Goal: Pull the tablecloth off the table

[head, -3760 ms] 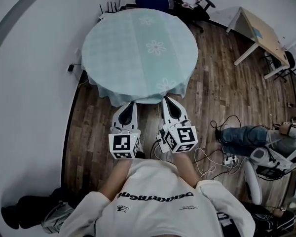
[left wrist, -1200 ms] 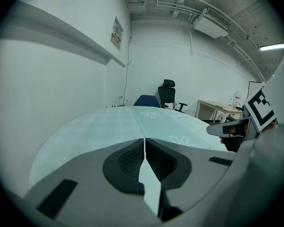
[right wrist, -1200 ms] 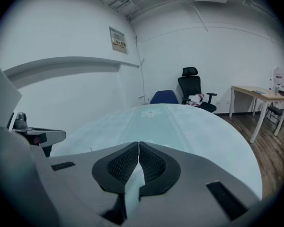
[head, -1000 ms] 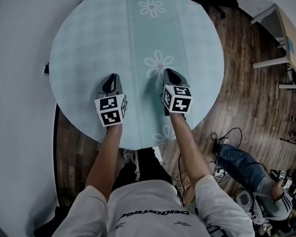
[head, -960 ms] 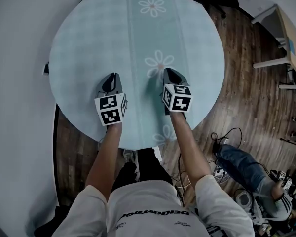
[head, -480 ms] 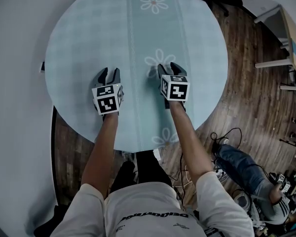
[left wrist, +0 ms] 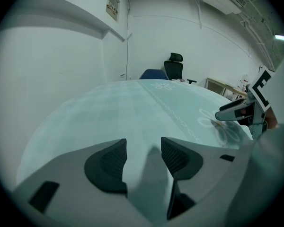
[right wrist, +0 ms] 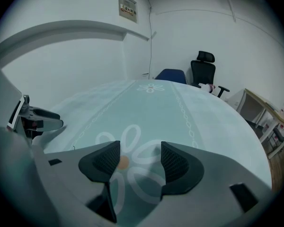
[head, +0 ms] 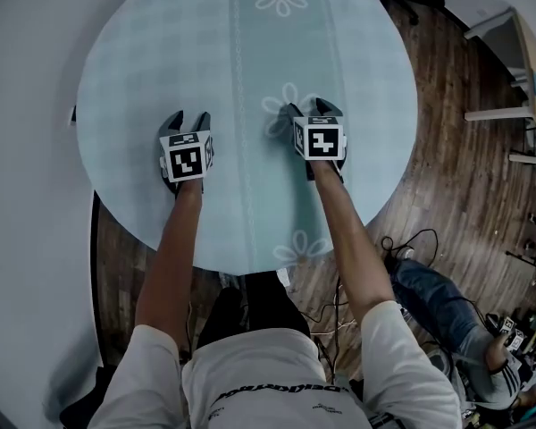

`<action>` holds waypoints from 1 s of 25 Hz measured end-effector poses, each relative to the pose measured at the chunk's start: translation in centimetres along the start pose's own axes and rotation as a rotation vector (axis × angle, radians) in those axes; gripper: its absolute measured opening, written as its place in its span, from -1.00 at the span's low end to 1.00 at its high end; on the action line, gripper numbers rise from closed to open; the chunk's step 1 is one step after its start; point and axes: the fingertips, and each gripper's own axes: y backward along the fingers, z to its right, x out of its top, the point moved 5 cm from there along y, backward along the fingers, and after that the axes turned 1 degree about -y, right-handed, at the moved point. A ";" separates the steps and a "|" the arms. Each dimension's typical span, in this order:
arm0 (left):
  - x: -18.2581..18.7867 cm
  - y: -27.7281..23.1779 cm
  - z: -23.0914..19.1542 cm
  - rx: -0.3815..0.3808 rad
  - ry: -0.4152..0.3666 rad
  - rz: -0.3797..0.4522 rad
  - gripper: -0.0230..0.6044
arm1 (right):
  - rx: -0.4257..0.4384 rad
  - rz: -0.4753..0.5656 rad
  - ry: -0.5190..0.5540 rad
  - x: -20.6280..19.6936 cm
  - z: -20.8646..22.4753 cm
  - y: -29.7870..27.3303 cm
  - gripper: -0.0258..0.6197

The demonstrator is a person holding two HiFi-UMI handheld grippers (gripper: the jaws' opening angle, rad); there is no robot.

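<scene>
A pale blue-green tablecloth (head: 250, 52) with white daisies lies flat over the round table. Both grippers hover low over its near half, pointing down and away from me. My left gripper (head: 183, 119) stands open over plain cloth (left wrist: 132, 112); its jaws have just been opening and only flat cloth lies below the gap (left wrist: 143, 148). My right gripper (head: 308, 107) is open too, after its jaws have just been opening. It is over a daisy (right wrist: 128, 157), whose petals show between the pads. Neither gripper holds any fabric.
A black office chair (left wrist: 174, 63) and a blue one stand beyond the table's far edge. A white wall runs close along the left. On the wooden floor at the right are a light desk (head: 527, 61), cables (head: 402, 239) and a seated person's legs (head: 438, 293).
Both grippers have moved farther in over the table and sunk toward the cloth. Their jaws, shut a second ago, now stand apart.
</scene>
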 end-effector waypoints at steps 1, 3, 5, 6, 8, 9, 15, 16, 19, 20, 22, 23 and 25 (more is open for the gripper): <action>-0.1 -0.3 -0.1 -0.001 -0.007 -0.011 -0.19 | 0.001 -0.010 -0.011 -0.2 0.2 -0.3 -0.06; -0.5 -0.8 -0.2 -0.008 -0.003 -0.034 -0.19 | -0.005 -0.026 -0.021 -0.6 0.5 -0.6 -0.06; -0.9 -1.1 -0.3 -0.022 0.009 -0.045 -0.18 | -0.019 -0.036 -0.005 -0.7 0.7 -0.7 -0.06; -0.9 -1.1 -0.3 -0.025 0.010 -0.045 -0.18 | -0.016 -0.038 0.002 -0.6 0.7 -0.7 -0.06; -1.0 -1.1 -0.4 -0.026 0.015 -0.044 -0.18 | -0.004 -0.042 0.008 -0.5 0.6 -0.7 -0.06; -1.0 -1.0 -0.4 -0.025 0.018 -0.044 -0.18 | -0.002 -0.045 0.008 -0.5 0.6 -0.7 -0.06; -1.0 -0.9 0.1 -0.023 0.003 -0.045 -0.26 | -0.010 -0.040 0.001 -0.6 0.8 -0.5 -0.17; -0.9 -0.9 0.2 -0.023 0.002 -0.047 -0.28 | -0.009 -0.039 0.003 -0.6 0.8 -0.4 -0.19; -1.0 -1.0 0.2 -0.022 0.001 -0.051 -0.33 | -0.005 -0.042 0.009 -0.5 0.5 -0.4 -0.31; -1.1 -1.0 0.2 -0.022 -0.001 -0.050 -0.35 | -0.005 -0.044 0.009 -0.6 0.4 -0.3 -0.35; -1.2 -1.0 0.5 -0.026 -0.010 -0.051 -0.43 | -0.011 -0.050 0.005 -0.8 0.5 -0.1 -0.42; -1.3 -1.1 0.7 -0.029 -0.012 -0.052 -0.48 | -0.014 -0.052 0.000 -0.9 0.7 0.0 -0.47; -1.5 -1.3 1.0 -0.032 -0.018 -0.055 -0.58 | -0.013 -0.051 -0.004 -0.9 0.9 0.1 -0.57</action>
